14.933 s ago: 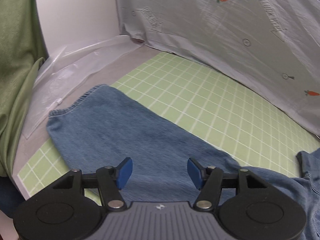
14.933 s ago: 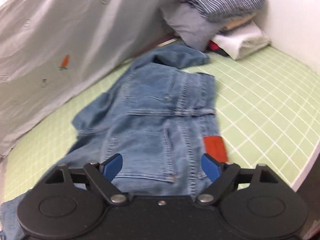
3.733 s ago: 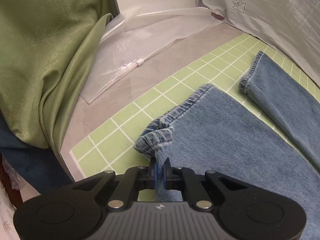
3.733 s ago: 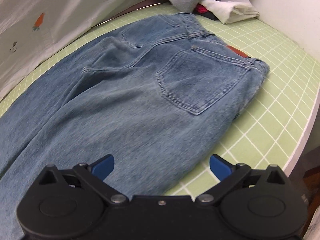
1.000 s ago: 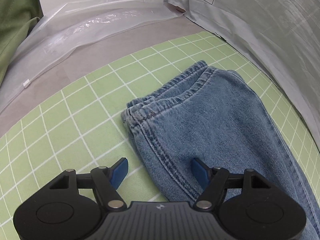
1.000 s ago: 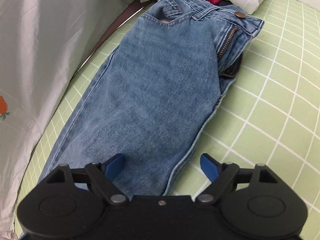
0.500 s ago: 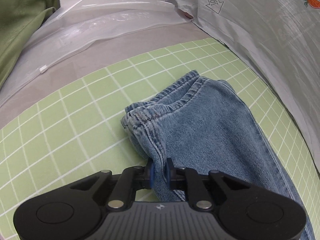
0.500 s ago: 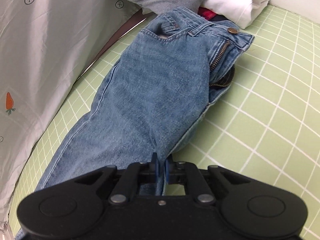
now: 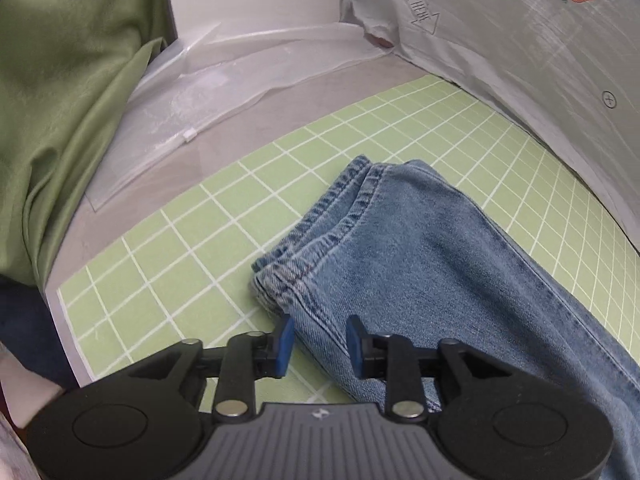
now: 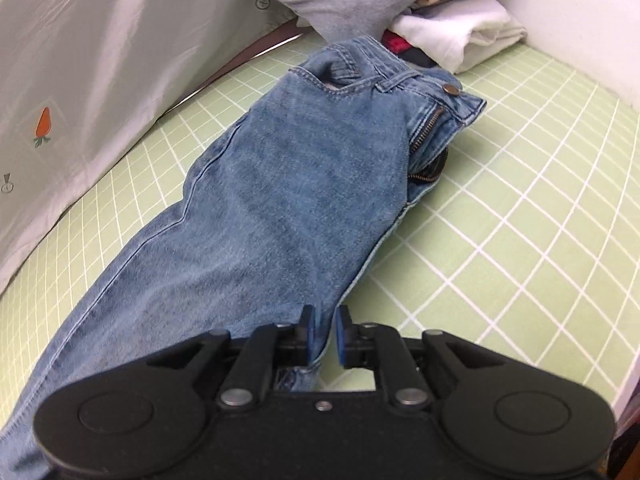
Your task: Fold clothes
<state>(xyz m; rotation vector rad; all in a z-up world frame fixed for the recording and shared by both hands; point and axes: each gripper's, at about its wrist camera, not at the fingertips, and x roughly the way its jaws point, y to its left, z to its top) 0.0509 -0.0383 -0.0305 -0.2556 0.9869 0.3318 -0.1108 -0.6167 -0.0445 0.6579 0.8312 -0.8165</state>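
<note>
Jeans [image 10: 280,208] lie folded lengthwise, leg on leg, along the green grid mat [image 9: 192,240], waistband toward the pile of folded clothes [image 10: 452,36], hems [image 9: 312,264] at the opposite end. The left gripper [image 9: 320,340] stands half-wide and opening, with the seam edge between the pads but unpressed. The right gripper [image 10: 324,334] is narrow and opening, with the denim edge between the jaws. Risk: an edge snagging on a pad as it lifts could pull the stacked legs out of line. Legible writing: "HOOK HERE" on the grey cover [image 9: 520,40], with a printed carrot.
</note>
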